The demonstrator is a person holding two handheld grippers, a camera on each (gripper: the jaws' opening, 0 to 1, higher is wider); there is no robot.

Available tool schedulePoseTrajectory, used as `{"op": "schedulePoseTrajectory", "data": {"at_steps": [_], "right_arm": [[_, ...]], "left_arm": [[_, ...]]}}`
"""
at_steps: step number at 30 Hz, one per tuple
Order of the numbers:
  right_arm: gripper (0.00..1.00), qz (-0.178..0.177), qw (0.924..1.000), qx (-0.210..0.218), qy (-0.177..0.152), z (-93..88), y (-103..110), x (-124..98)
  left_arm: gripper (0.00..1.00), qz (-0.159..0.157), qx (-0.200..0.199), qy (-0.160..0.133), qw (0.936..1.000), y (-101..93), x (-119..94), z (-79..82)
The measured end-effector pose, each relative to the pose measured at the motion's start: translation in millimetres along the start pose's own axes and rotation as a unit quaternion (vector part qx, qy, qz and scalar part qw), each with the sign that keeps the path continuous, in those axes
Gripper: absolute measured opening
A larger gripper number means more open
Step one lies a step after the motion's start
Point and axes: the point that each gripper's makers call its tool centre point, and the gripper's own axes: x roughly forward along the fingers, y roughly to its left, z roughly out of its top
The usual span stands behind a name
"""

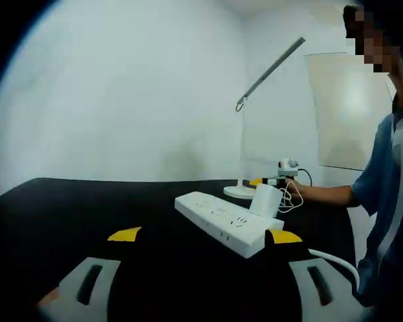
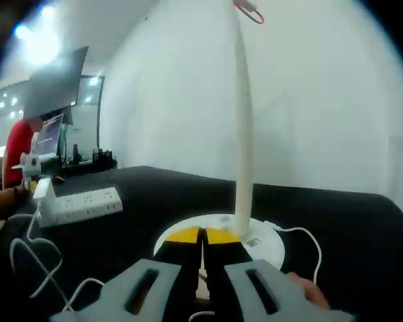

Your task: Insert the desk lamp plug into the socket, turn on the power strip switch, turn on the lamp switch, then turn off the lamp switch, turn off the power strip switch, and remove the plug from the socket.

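A white power strip [image 1: 225, 221] lies on the black table, just beyond my left gripper [image 1: 203, 235], whose jaws stand wide open with nothing between them. A white plug adapter [image 1: 265, 199] stands upright on the strip's far end. Behind it are the lamp's round base [image 1: 239, 191] and its slim arm [image 1: 272, 67]. My right gripper [image 1: 262, 181] reaches toward that base. In the right gripper view, my right gripper [image 2: 203, 235] is shut, its yellow tips at the near edge of the lamp base [image 2: 265, 245]. The lamp stem [image 2: 242, 134] rises behind. The power strip [image 2: 80, 204] and the adapter [image 2: 41, 189] lie to the left.
A thin white lamp cable [image 2: 33, 268] loops over the black table [image 1: 87, 201] between strip and base. The strip's thick cord [image 1: 332, 260] runs off to the right. A person in blue [image 1: 389, 201] stands at the table's right side. White walls lie behind.
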Motion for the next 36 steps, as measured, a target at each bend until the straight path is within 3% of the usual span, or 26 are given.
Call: {"op": "schedulePoseTrajectory", "data": {"at_steps": [5, 15, 22, 36], "right_arm": [[0.06, 0.007, 0.9999, -0.003, 0.013, 9.6, 5, -10], [0.13, 0.045, 0.9982, 0.036, -0.015, 67.5, 24, -39], [0.20, 0.078, 0.9965, 0.017, 0.022, 80.4, 43, -54], [0.31, 0.131, 0.9907, 0.022, 0.030, 120.5, 84, -88]], "left_arm": [[0.68, -0.003, -0.006, -0.009, 0.9999, 1.9, -1, 3.0], [0.67, -0.011, -0.005, -0.016, 0.9998, -13.3, -3, 5.9], [0.67, -0.013, -0.003, -0.013, 0.9998, -13.7, -2, 5.5], [0.67, -0.016, -0.007, -0.016, 0.9997, -16.4, -3, 7.7]]}}
